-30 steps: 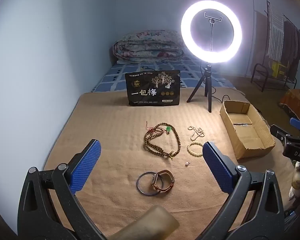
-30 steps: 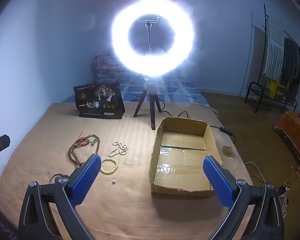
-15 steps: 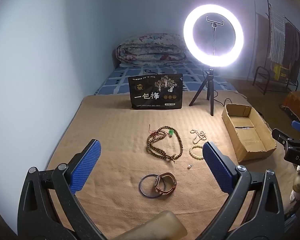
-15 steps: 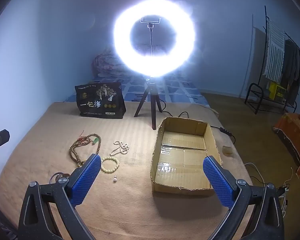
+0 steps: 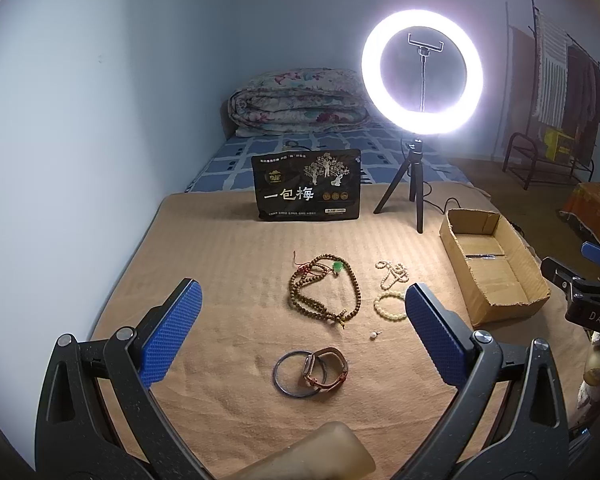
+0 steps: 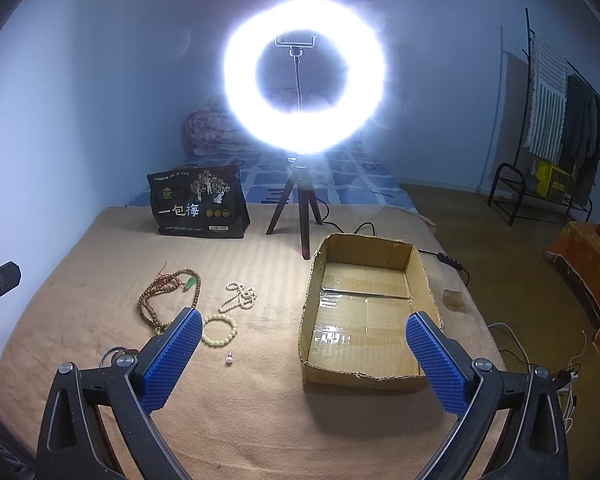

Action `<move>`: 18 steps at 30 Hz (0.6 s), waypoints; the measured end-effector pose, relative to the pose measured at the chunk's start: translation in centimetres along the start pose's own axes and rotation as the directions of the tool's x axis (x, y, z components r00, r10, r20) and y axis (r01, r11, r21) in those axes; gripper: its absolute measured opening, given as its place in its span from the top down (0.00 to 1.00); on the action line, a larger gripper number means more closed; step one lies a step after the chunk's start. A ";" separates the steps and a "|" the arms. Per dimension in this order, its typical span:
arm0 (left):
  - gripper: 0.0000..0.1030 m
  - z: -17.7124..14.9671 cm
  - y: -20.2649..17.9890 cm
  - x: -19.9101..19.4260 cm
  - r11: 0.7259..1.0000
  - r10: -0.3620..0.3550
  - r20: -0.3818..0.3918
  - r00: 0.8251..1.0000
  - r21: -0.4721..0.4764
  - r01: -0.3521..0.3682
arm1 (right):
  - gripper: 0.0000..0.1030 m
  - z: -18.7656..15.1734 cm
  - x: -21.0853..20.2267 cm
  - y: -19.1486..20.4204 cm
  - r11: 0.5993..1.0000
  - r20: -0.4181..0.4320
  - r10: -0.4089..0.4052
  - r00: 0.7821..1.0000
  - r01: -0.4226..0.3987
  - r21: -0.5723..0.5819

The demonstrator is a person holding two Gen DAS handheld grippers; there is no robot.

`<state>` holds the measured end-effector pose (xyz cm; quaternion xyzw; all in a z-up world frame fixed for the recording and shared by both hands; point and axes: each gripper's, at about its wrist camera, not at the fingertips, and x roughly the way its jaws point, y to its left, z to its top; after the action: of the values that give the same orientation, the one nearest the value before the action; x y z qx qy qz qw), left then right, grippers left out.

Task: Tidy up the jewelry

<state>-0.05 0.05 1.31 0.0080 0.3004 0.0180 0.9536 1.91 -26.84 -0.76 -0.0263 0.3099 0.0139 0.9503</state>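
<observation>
Jewelry lies on a tan blanket [image 5: 228, 264]: a brown bead necklace [image 5: 324, 292] with a green charm, a white pearl strand [image 5: 392, 272], a cream bead bracelet [image 5: 388, 307], a small pearl stud [image 5: 374, 335], a grey bangle [image 5: 290, 374] and a brown leather watch [image 5: 327, 369]. An empty cardboard box [image 5: 492, 264] stands at the right, also in the right wrist view [image 6: 364, 312]. My left gripper [image 5: 300, 332] is open and empty above the bangle and watch. My right gripper [image 6: 302, 356] is open and empty near the box's front.
A black snack bag [image 5: 306, 186] stands at the back. A lit ring light on a tripod [image 5: 420, 80] stands beside it, with a cable [image 6: 440, 256] behind the box. A folded quilt [image 5: 300, 100] lies beyond. A clothes rack [image 6: 552, 120] stands at the far right.
The left wrist view has shifted a little, so the jewelry and bag sit slightly lower and to the right. The right wrist view barely changed. Both grippers stayed open.
</observation>
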 end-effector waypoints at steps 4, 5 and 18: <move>0.00 0.5 0.0 0.3 1.000 0.001 -0.001 1.000 -0.003 -0.001 | 0.00 0.0 0.0 0.0 1.000 0.000 0.000 1.000 0.000 0.002; 0.00 -0.7 -0.1 -0.2 1.000 0.003 0.004 1.000 0.003 -0.004 | 0.00 0.0 0.0 0.0 1.000 0.000 -0.001 1.000 0.001 0.001; 0.00 -0.7 -0.2 -0.3 1.000 0.000 0.004 1.000 0.004 0.000 | 0.00 -0.1 0.0 0.0 1.000 -0.001 0.002 1.000 -0.002 0.001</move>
<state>-0.67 -0.15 0.86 0.0100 0.2984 0.0172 0.9542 1.84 -26.87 -0.81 -0.0255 0.3105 0.0148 0.9501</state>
